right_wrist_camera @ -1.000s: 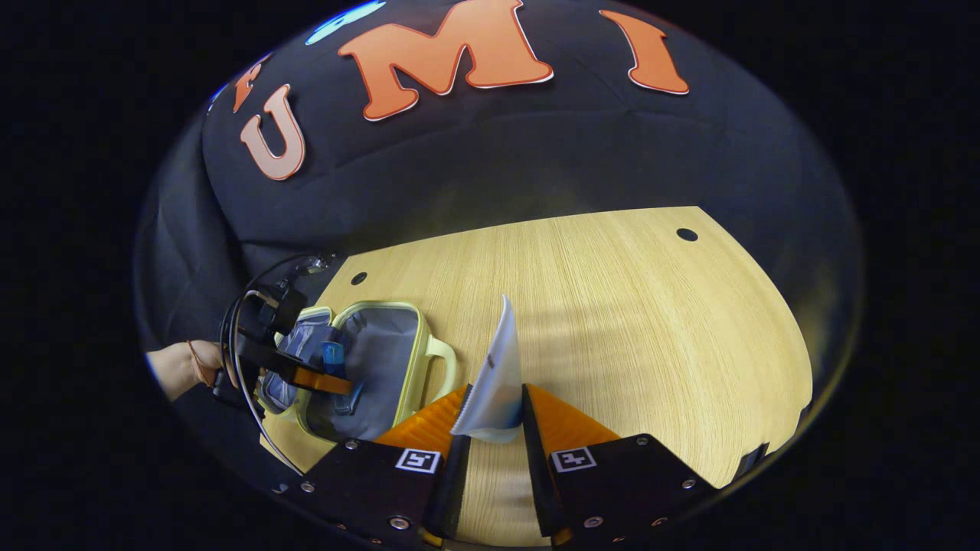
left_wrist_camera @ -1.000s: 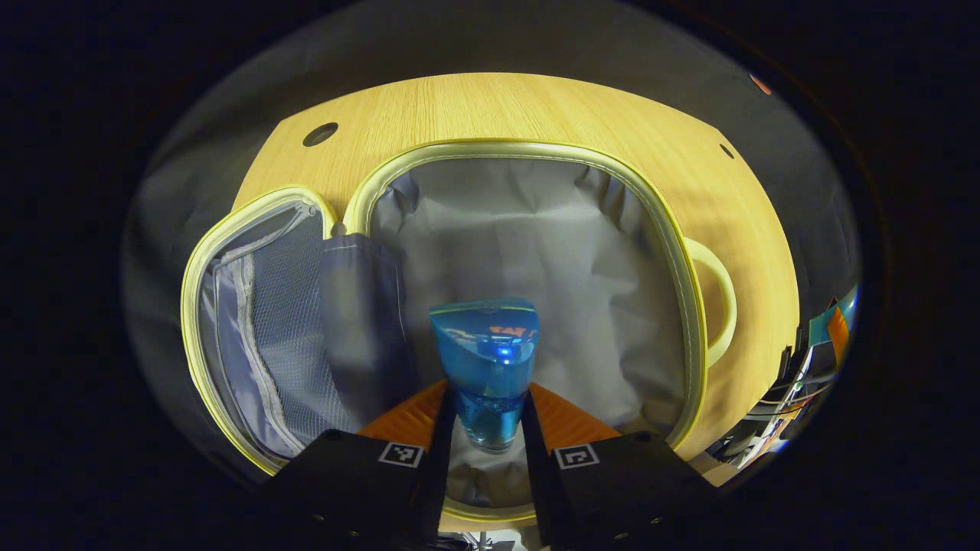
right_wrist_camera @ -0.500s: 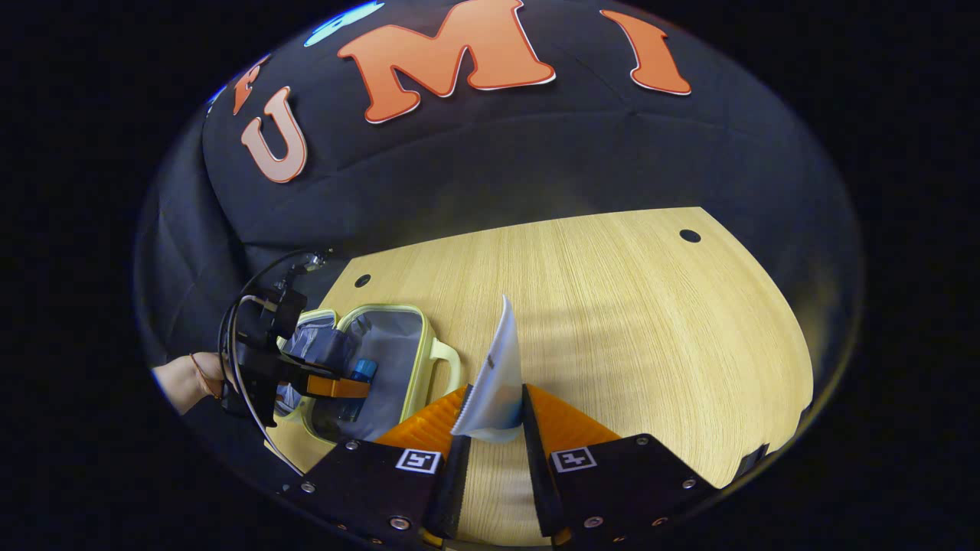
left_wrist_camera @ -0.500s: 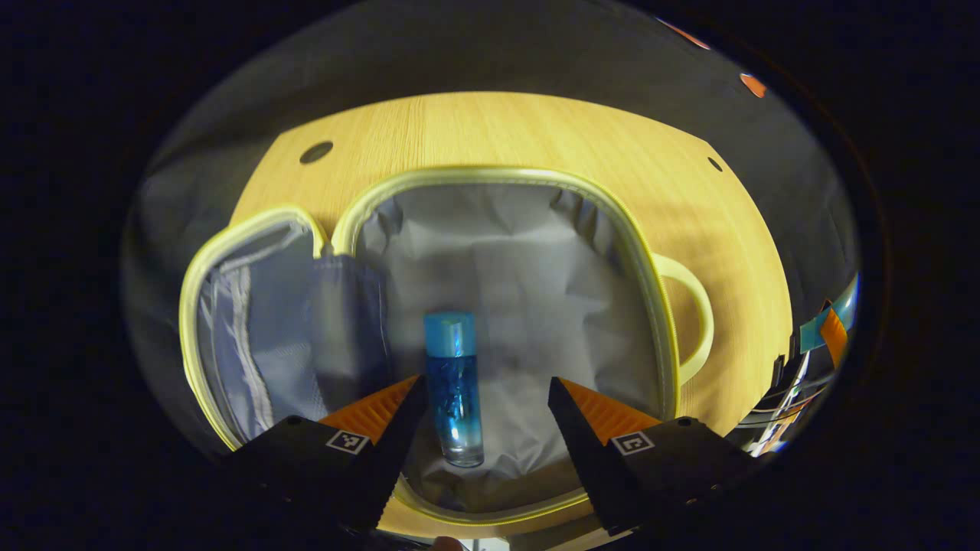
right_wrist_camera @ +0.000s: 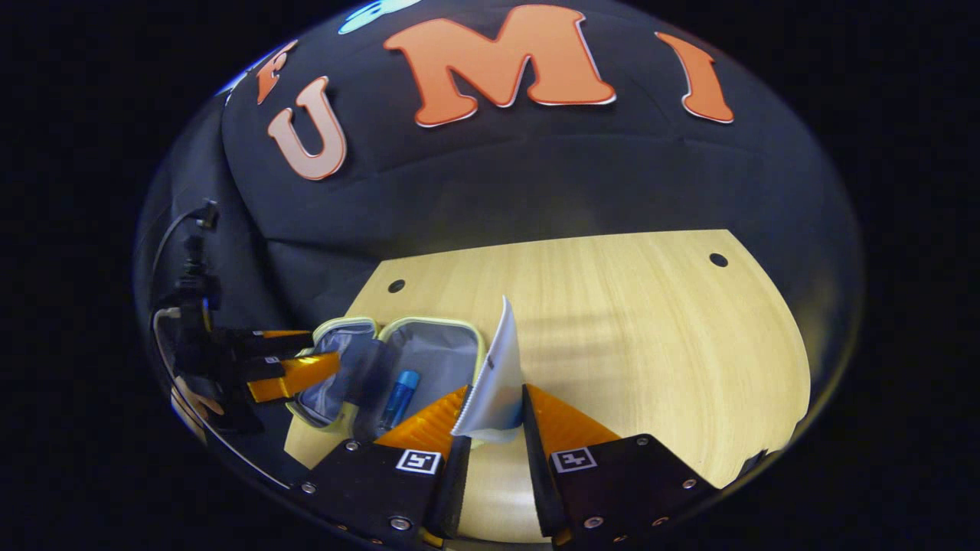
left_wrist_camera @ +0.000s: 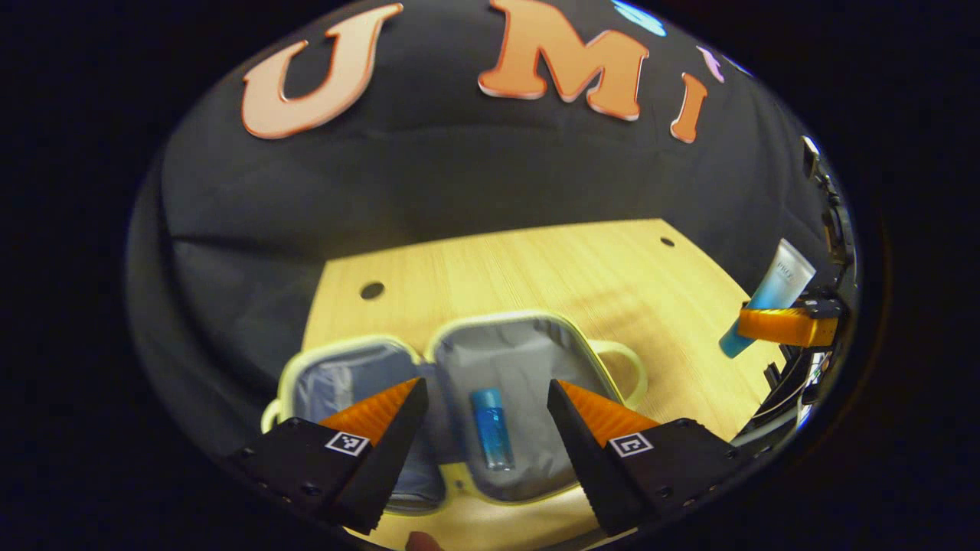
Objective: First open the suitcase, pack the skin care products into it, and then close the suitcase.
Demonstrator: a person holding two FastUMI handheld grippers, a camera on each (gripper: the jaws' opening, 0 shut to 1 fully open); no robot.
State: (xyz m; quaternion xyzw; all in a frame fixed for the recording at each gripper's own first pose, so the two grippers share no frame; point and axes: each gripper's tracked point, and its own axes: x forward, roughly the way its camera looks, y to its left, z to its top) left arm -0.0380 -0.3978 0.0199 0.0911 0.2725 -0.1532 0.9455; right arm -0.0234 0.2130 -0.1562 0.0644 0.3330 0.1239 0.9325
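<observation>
Wood-grain table (left_wrist_camera: 536,268) — left gripper (left_wrist_camera: 484,402) fingers spread, right gripper (right_wrist_camera: 490,409) pinching flat tube (right_wrist_camera: 494,375)

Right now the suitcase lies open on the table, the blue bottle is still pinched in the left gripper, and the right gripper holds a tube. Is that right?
Not quite. The left gripper is open and the blue bottle lies loose inside the open suitcase, as the left gripper view shows. The right gripper does hold the tube.
</observation>
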